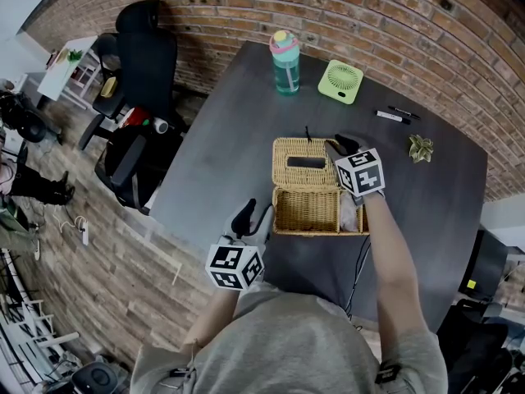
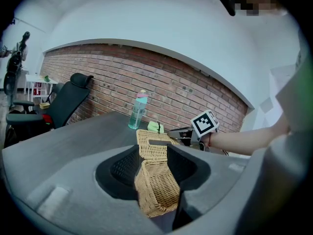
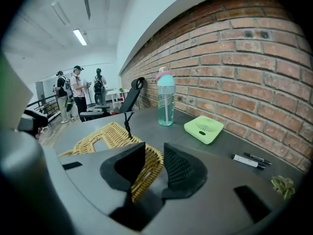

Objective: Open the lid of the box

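Left tongs (image 1: 256, 217) sit beside the wicker box (image 1: 308, 212), right tongs (image 1: 341, 147) at its lid (image 1: 287, 150).

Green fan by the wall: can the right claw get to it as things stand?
Probably, but not right away. The right claw is closed on a corner of the wicker lid, so it must let go first. Beyond that, only bare table lies between it and the fan.

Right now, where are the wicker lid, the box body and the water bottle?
wicker lid (image 1: 287, 175): head view, woven top left of its slot.
box body (image 1: 316, 231): head view, on its near rim.
water bottle (image 1: 285, 72): head view, clear body below the cap.
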The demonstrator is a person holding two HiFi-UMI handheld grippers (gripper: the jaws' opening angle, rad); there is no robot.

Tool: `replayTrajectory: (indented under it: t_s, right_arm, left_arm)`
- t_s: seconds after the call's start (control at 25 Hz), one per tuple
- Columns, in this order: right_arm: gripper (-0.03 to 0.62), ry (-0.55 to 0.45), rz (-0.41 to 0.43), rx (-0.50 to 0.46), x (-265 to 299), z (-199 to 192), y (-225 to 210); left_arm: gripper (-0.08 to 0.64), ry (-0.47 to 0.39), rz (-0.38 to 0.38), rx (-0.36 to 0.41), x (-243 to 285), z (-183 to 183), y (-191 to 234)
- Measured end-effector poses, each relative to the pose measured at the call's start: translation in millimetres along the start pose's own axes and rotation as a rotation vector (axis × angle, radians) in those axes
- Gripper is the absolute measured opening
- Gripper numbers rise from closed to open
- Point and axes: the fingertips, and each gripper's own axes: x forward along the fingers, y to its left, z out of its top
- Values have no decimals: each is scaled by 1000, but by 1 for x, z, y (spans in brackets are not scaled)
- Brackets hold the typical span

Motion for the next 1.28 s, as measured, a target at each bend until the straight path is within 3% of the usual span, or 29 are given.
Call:
replayTrajectory:
  t_s: [0.56,1.28]
  right_arm:
    - [117,-59,-44,17,-29,5,5]
    - [69,-224,-49,4,-124,21,83]
  left_arm:
    - [175,-23,11,5,-16,-5,-10]
    - [175,-50,-11,37,-46,2,-25]
